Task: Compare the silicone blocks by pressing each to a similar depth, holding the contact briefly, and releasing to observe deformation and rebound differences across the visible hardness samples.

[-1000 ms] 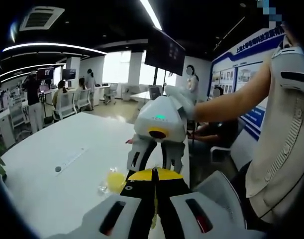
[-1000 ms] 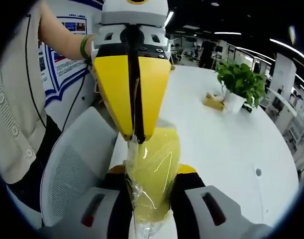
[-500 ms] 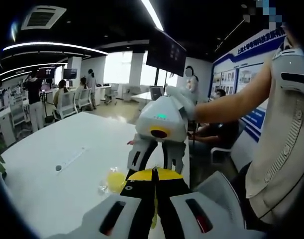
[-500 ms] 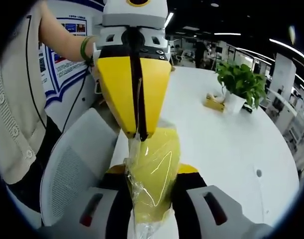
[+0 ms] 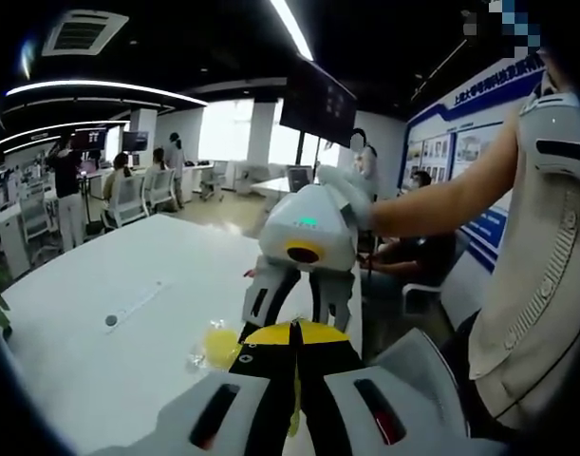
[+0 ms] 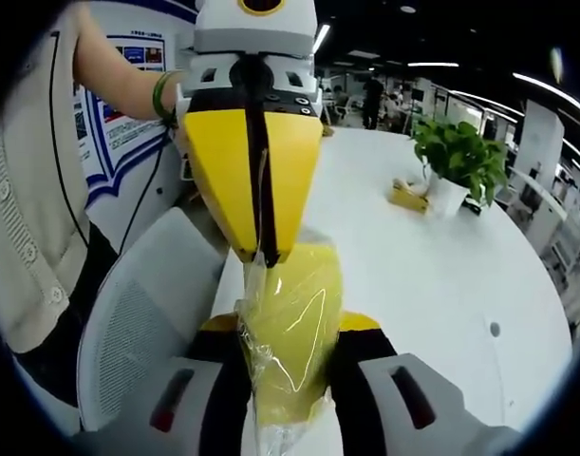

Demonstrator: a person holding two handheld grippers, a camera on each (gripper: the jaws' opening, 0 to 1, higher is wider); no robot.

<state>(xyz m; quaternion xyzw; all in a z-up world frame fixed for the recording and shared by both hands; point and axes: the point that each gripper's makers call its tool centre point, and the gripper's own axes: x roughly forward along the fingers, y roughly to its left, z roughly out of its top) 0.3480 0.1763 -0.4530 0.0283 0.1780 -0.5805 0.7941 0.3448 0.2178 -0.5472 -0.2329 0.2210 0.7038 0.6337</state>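
In the right gripper view, the right gripper (image 6: 288,351) grips a yellow silicone block (image 6: 291,328) wrapped in clear film between its jaws, above the near edge of the white table (image 6: 441,275). The left gripper (image 6: 261,255), facing it, has its yellow jaws closed on the film's upper end. A potted plant (image 6: 458,161) stands farther along the table.

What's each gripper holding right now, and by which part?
Right gripper clamps the yellow block by its sides; left gripper pinches its clear plastic wrap at the top.
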